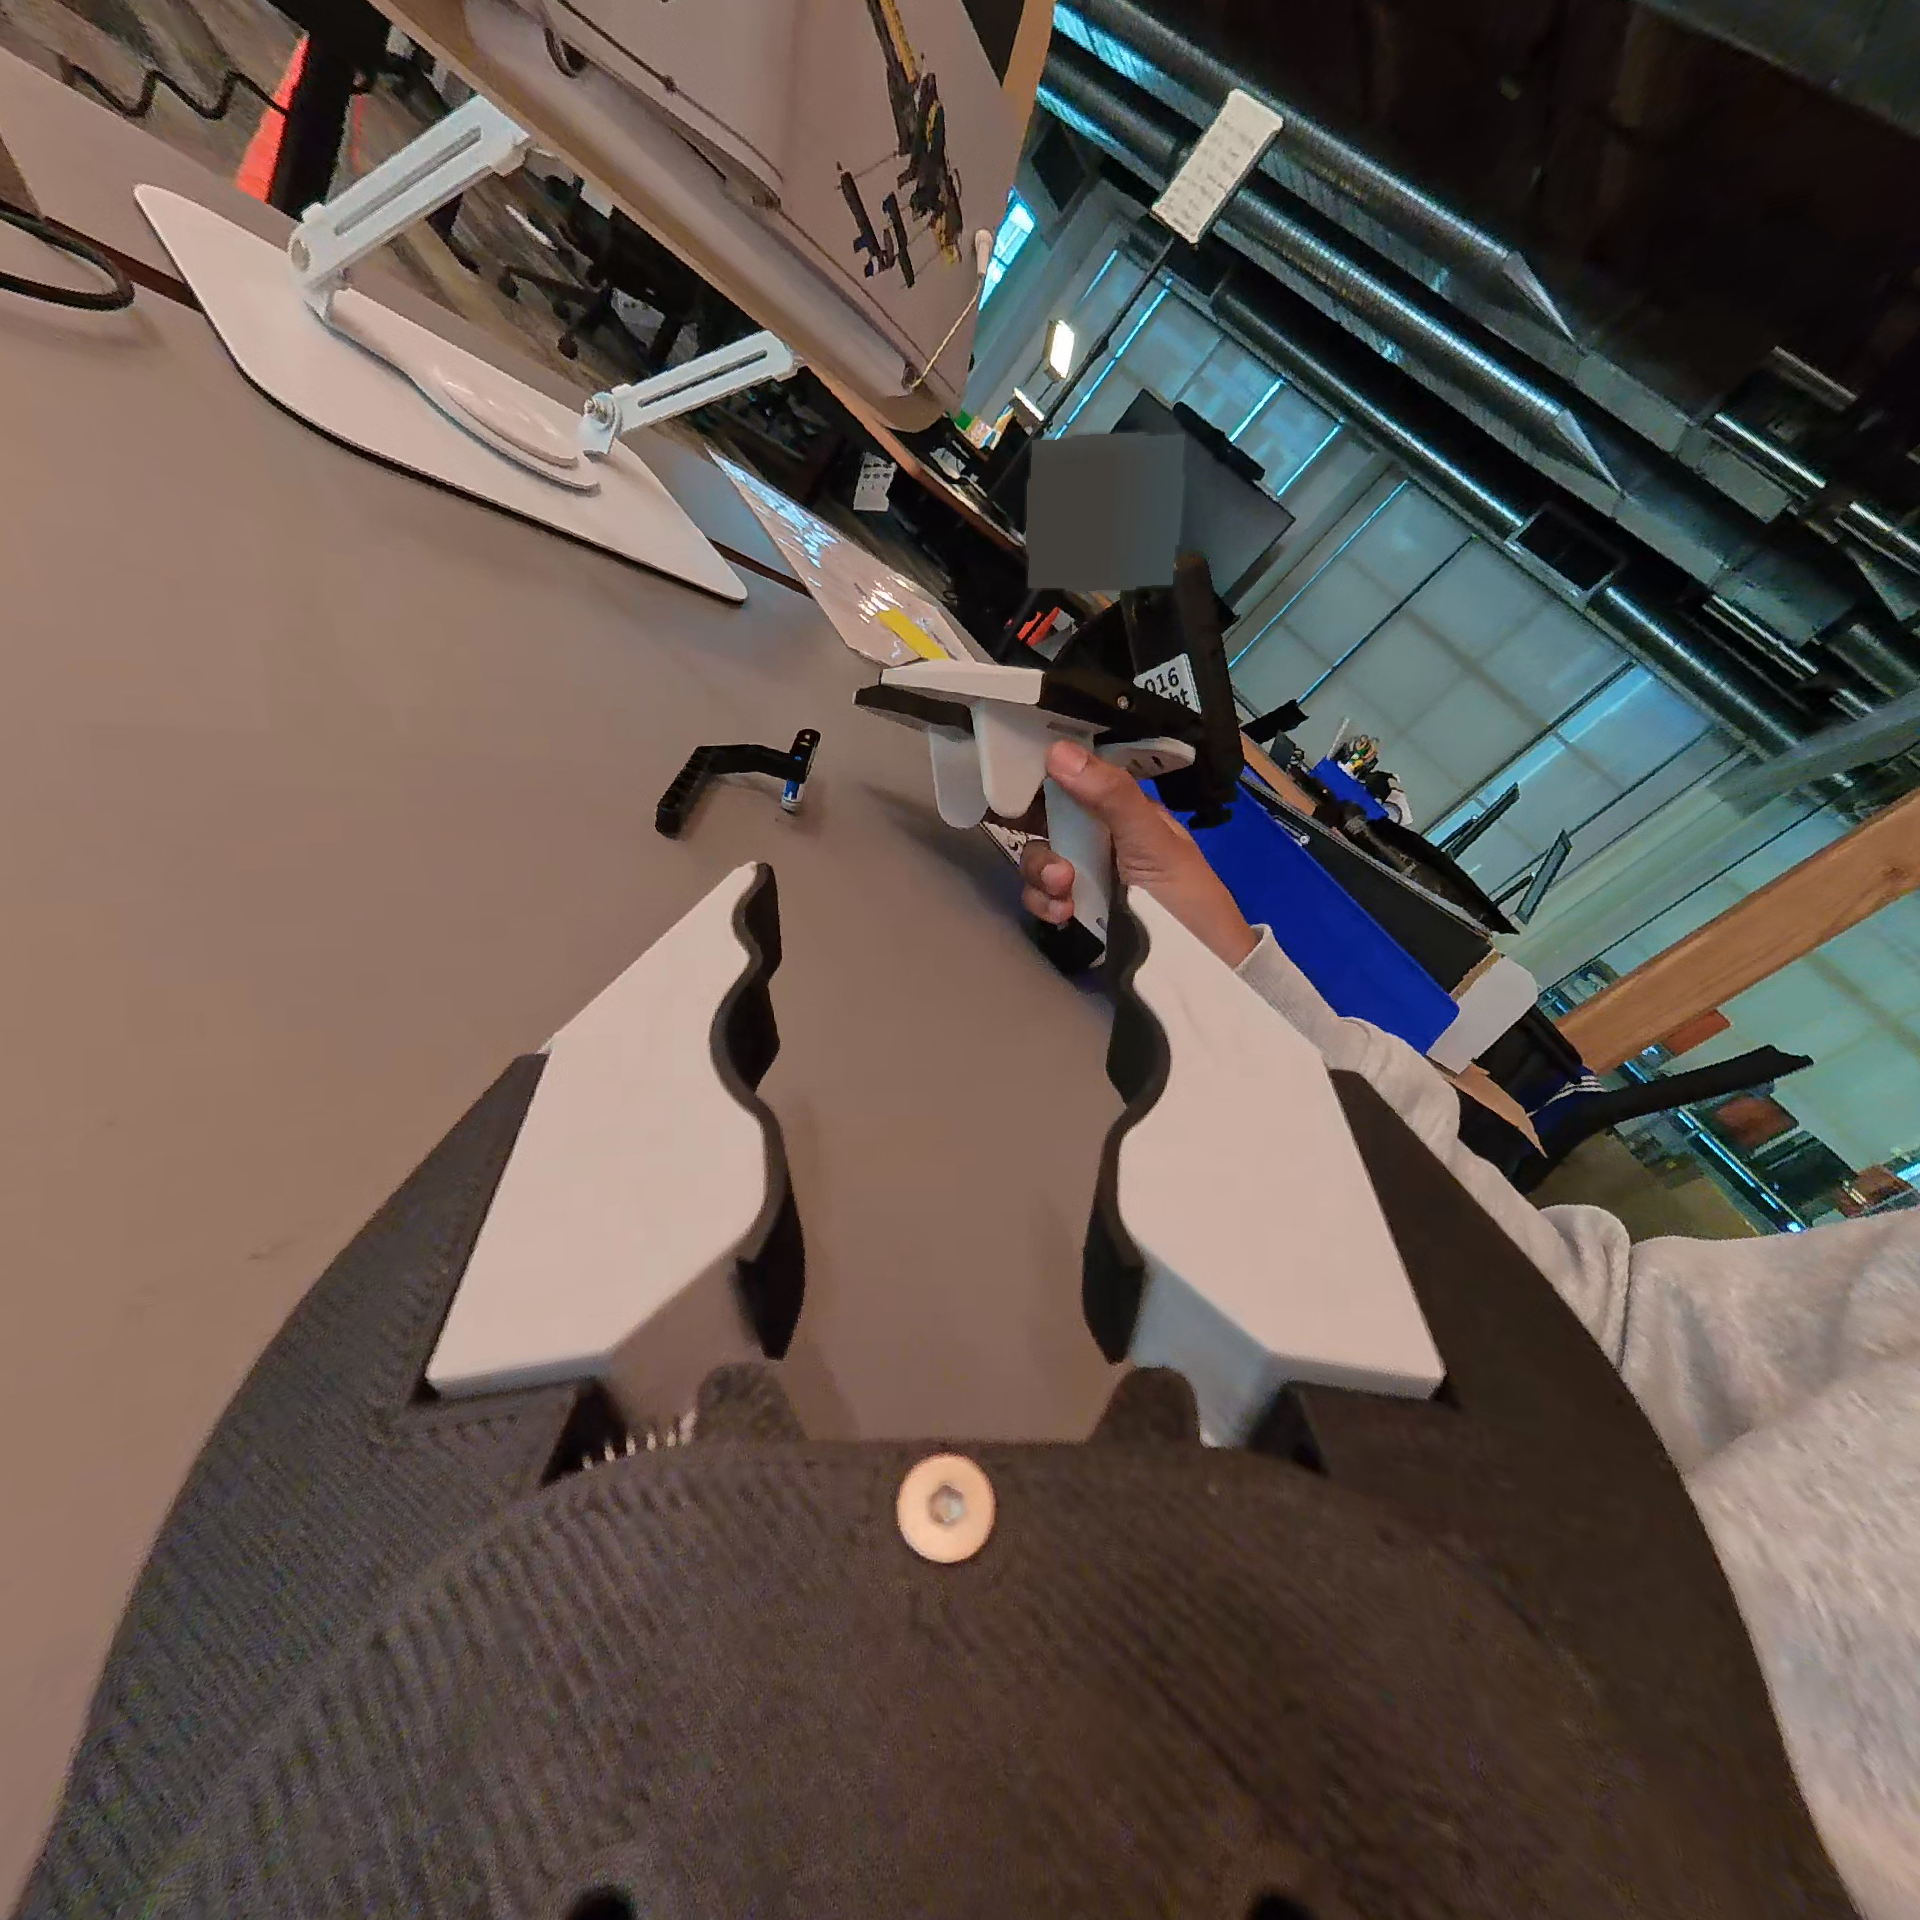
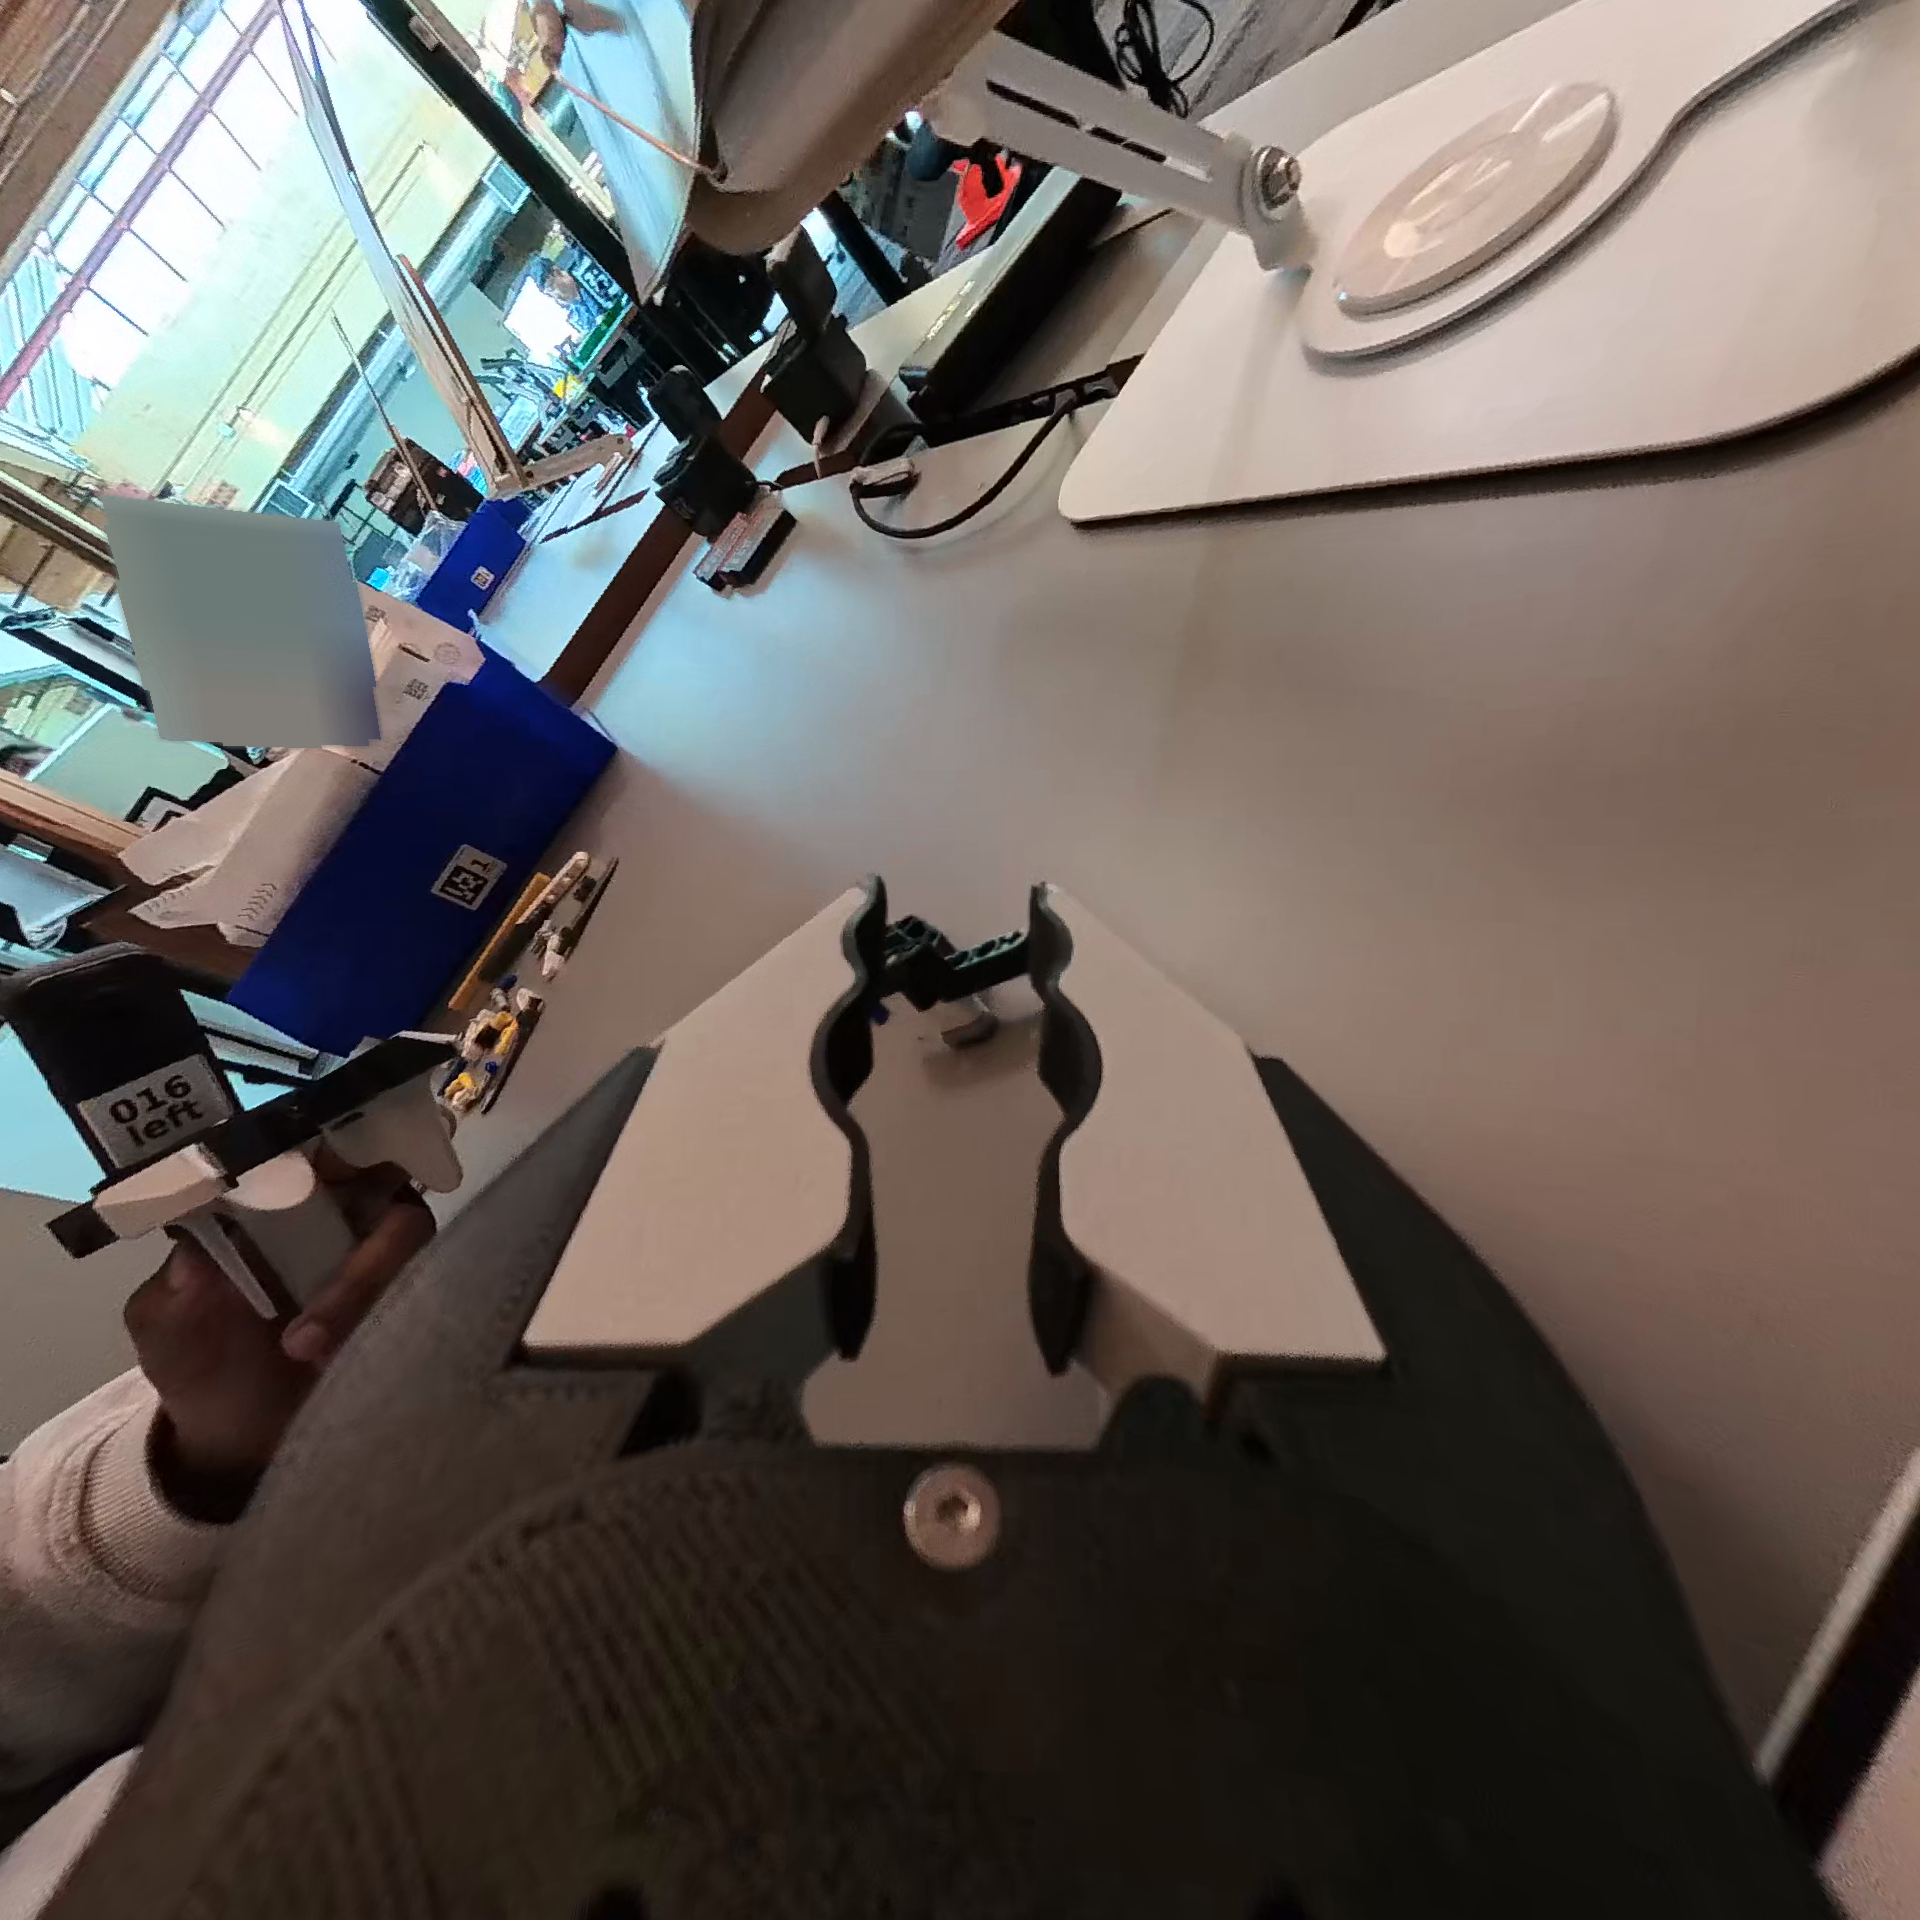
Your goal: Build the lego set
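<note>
Between right gripper (image 2: 951,914) jaws, black lego piece (image 2: 951,961) held; left gripper (image 1: 940,904) jaws wide, labelled.

A smooth grey-brown bench (image 1: 312,831) fills the near ground, carrying a flat white monitor-stand base (image 2: 1507,343) with a jointed white arm (image 1: 416,197). Beyond it, tall glazed windows (image 1: 1507,623) let in daylight beneath dark corrugated ceiling ducts (image 1: 1403,260) and a pale wooden beam (image 1: 1766,914).
</note>
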The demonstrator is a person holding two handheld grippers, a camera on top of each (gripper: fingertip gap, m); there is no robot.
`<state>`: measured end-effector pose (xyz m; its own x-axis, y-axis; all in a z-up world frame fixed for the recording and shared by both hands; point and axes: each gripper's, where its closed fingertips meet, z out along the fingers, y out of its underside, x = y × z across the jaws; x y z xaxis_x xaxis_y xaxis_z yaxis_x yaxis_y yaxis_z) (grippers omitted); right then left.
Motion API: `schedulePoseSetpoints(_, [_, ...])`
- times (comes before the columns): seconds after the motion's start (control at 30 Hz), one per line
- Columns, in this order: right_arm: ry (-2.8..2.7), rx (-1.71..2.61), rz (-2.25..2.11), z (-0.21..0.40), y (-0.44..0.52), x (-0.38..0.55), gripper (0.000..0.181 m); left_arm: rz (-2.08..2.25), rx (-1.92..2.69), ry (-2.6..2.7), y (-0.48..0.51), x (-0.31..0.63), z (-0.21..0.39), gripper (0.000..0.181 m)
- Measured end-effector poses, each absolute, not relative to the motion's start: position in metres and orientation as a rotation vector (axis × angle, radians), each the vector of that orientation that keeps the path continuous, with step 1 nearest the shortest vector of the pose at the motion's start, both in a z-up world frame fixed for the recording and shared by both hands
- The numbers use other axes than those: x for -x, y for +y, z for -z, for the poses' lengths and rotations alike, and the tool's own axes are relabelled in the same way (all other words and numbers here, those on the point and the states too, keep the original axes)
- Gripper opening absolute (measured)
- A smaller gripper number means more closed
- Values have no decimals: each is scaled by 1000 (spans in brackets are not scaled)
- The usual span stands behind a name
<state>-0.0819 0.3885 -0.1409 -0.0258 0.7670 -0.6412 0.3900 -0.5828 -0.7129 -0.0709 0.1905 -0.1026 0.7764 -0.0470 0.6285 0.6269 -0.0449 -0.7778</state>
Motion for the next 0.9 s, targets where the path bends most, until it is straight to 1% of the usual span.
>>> schedulePoseSetpoints(0.27, [-1272, 2032, -1538, 158, 392, 86, 25, 602, 1517, -501, 190, 73, 103, 61])
schedulePoseSetpoints(0.43, [-1348, 2105, -1606, 167, 380, 89, 27, 613, 1531, -500, 192, 71, 104, 61])
schedulePoseSetpoints(0.5, [-1369, 2127, -1640, 169, 373, 88, 23, 612, 1531, -497, 192, 71, 104, 60])
schedulePoseSetpoints(0.6, [-1415, 2135, -1620, 173, 366, 87, 13, 610, 1528, -498, 192, 71, 104, 60])
schedulePoseSetpoints(0.9, [-1426, 2104, -1729, 164, 353, 77, 9, 635, 1537, -505, 197, 70, 106, 59])
